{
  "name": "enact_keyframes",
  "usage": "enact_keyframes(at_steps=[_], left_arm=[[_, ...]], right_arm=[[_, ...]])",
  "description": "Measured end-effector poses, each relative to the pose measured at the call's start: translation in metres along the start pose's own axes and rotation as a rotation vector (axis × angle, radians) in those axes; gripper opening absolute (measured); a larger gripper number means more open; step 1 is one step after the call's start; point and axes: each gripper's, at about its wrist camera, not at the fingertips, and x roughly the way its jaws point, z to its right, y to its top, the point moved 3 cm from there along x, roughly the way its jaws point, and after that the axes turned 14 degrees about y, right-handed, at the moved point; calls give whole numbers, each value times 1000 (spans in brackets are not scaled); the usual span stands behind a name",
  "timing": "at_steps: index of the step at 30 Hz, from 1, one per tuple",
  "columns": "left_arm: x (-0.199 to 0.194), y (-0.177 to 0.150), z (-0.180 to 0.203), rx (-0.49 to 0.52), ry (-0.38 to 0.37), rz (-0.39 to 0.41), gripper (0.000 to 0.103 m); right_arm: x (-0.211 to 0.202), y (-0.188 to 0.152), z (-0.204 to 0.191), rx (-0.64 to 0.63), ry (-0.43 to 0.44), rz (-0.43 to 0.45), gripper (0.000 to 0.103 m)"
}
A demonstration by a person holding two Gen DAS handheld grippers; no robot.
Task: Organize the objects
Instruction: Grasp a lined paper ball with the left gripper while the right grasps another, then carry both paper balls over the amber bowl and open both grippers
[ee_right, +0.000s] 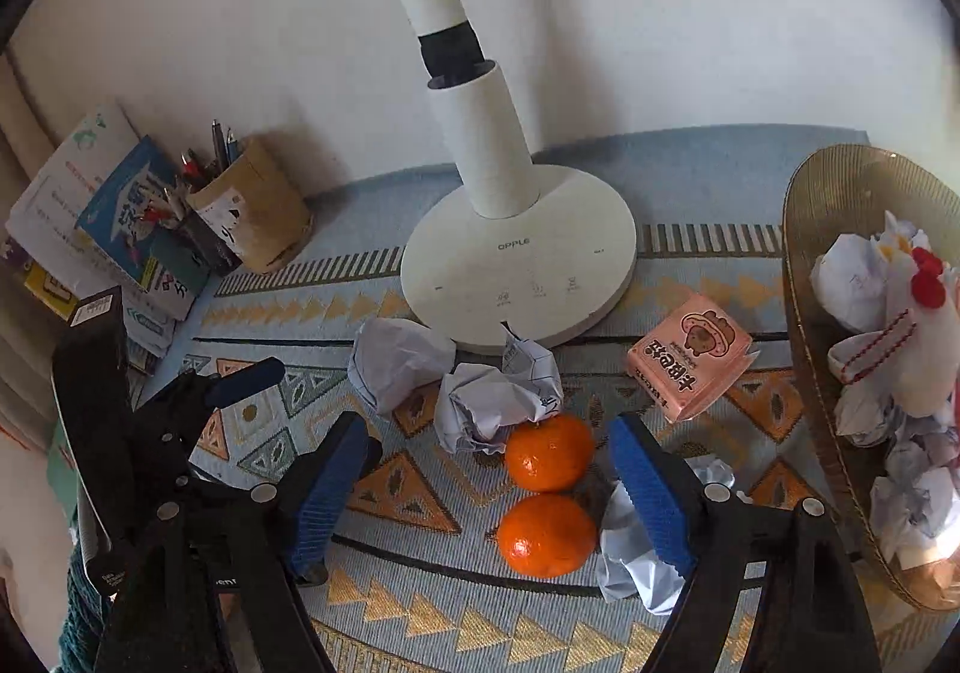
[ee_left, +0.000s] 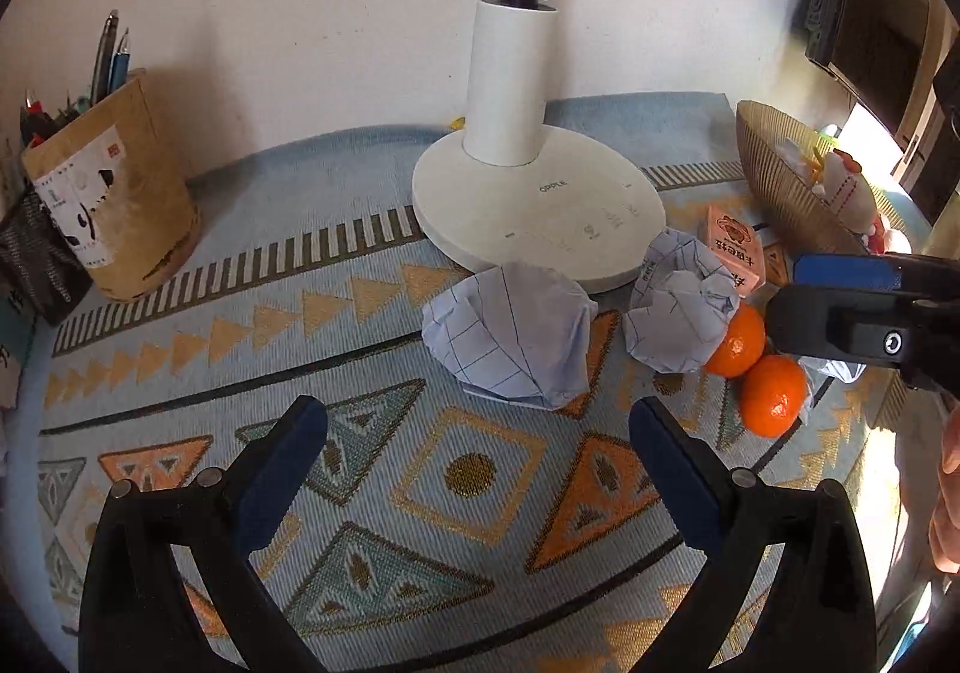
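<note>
Left gripper (ee_left: 477,427): jaws gaping wide, holding nothing.
Right gripper (ee_right: 489,484): jaws spreading open around two tangerines (ee_right: 547,535).
Crumpled paper (ee_right: 636,565): lying half hidden behind right jaw.

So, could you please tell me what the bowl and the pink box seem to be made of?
The bowl looks like amber glass or plastic: translucent, finely ribbed. The pink box looks like matte printed cardboard, with folded edges and a flap.
</note>
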Motion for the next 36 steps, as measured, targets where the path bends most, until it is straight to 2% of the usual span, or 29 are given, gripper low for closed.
enact_keyframes(at_steps=[2, 5, 7, 8, 10, 12, 16, 20, 24, 28, 32, 34, 36], left_arm=[[9, 7, 3, 3, -26, -7, 100], [21, 13, 7, 15, -51, -25, 96], [28, 15, 9, 10, -72, -45, 78], [27, 15, 9, 12, -60, -29, 76], [25, 15, 10, 13, -85, -21, 51], [20, 12, 9, 15, -103, -17, 45], [-4, 3, 2, -14, -92, 11, 45], [-50, -11, -6, -65, -117, 65, 45], [-98, -35, 4, -81, -84, 100, 45], [-134, -73, 12, -129, -82, 126, 45], [-142, -108, 21, -188, -26, 132, 45], [-136, -117, 24, -216, -10, 129, 45], [-131, -124, 27, -216, 55, 132, 45]], right_arm=[[15, 6, 8, 22, 23, -22, 80], [30, 10, 12, 3, -7, -36, 77], [37, 11, 11, -28, -47, -48, 53], [38, 11, 9, -41, -53, -47, 51], [36, 9, 4, -62, -38, -30, 49], [32, 8, -2, -82, -39, -13, 48], [2, 6, -18, -103, 2, 69, 48], [-44, -11, -42, -118, 51, 112, 48], [-77, -55, -65, -143, 89, 99, 49], [-98, -108, -66, -128, 116, 89, 49], [-100, -149, -48, -121, 27, 48, 49], [-98, -161, -35, -72, 41, 27, 49], [-95, -169, -25, -33, 46, 13, 49]])
